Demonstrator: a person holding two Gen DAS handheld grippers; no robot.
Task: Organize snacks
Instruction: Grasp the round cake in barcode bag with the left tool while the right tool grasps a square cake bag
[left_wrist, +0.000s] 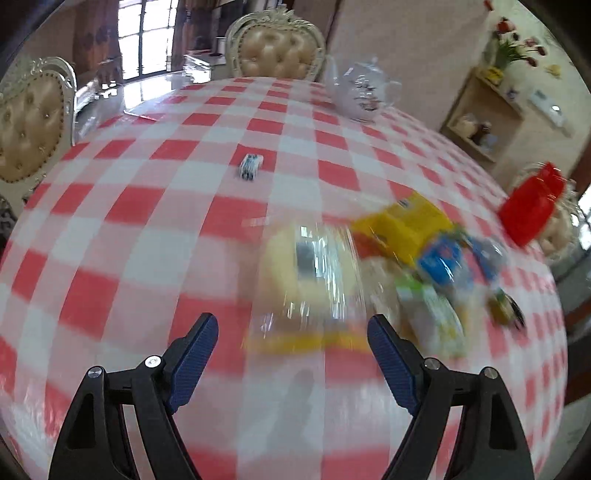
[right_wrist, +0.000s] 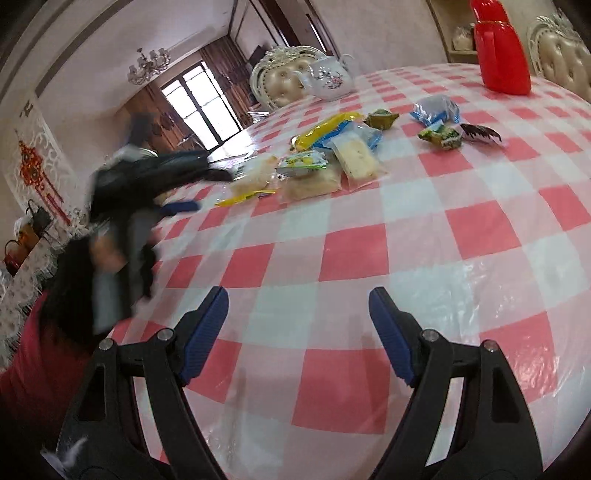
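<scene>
Two grippers stand with blue pads wide apart and nothing between them. The left gripper (left_wrist: 291, 338) hangs over a blurred clear-wrapped pastry packet (left_wrist: 314, 269) at lower centre, the snack pile (left_wrist: 424, 254) running right of it. The right gripper (right_wrist: 298, 314) is over bare checked tablecloth (right_wrist: 480, 229); the snacks (right_wrist: 332, 155) lie upper centre, a white teapot (right_wrist: 328, 81) and red jug (right_wrist: 500, 55) beyond them.

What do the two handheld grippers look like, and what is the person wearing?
Both the left gripper and right gripper match: black plastic forked arms with silver pivot screws, and ribbed dark blue pads. No cables visible. The person wears a dark red top.
</scene>
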